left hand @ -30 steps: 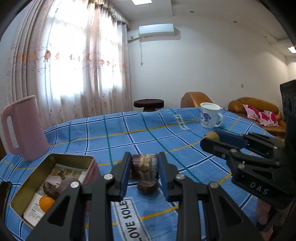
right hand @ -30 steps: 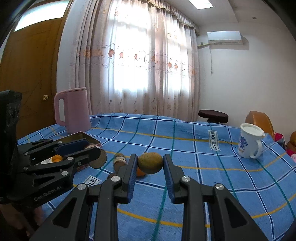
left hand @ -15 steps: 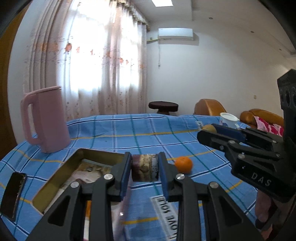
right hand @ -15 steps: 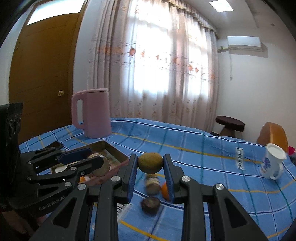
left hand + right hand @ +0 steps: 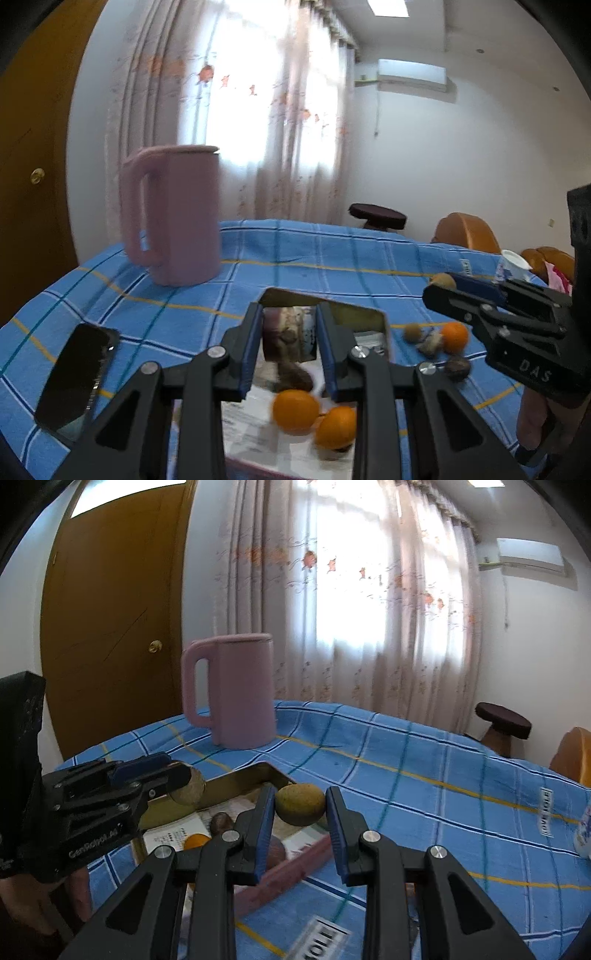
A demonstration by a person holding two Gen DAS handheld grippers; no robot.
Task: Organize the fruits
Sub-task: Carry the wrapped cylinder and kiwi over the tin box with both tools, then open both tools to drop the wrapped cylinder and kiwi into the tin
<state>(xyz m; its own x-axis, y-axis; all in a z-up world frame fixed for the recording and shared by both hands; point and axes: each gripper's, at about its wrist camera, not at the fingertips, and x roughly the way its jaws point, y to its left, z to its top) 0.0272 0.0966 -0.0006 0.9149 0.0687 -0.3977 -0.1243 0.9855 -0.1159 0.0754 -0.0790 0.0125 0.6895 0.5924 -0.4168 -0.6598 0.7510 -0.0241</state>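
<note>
My left gripper (image 5: 290,349) is shut on a brown mottled fruit (image 5: 290,338) and holds it above the open metal tin (image 5: 369,317). Two oranges (image 5: 295,410) and a dark fruit lie in the tin. My right gripper (image 5: 299,825) is shut on a greenish-brown round fruit (image 5: 300,804), held over the tin's (image 5: 236,782) near rim. The left gripper (image 5: 173,775) shows at the left of the right wrist view. Loose fruits, one of them an orange (image 5: 453,336), lie on the cloth right of the tin.
A pink kettle (image 5: 177,214) stands behind the tin on the blue checked tablecloth (image 5: 332,258). A black phone (image 5: 77,373) lies left of the tin. A white mug (image 5: 511,264) stands far right. A stool and armchairs are beyond the table.
Both grippers have swung left with their fruits and now hang over the tin. The kettle has come nearer in both views and the loose fruits have slid to the right.
</note>
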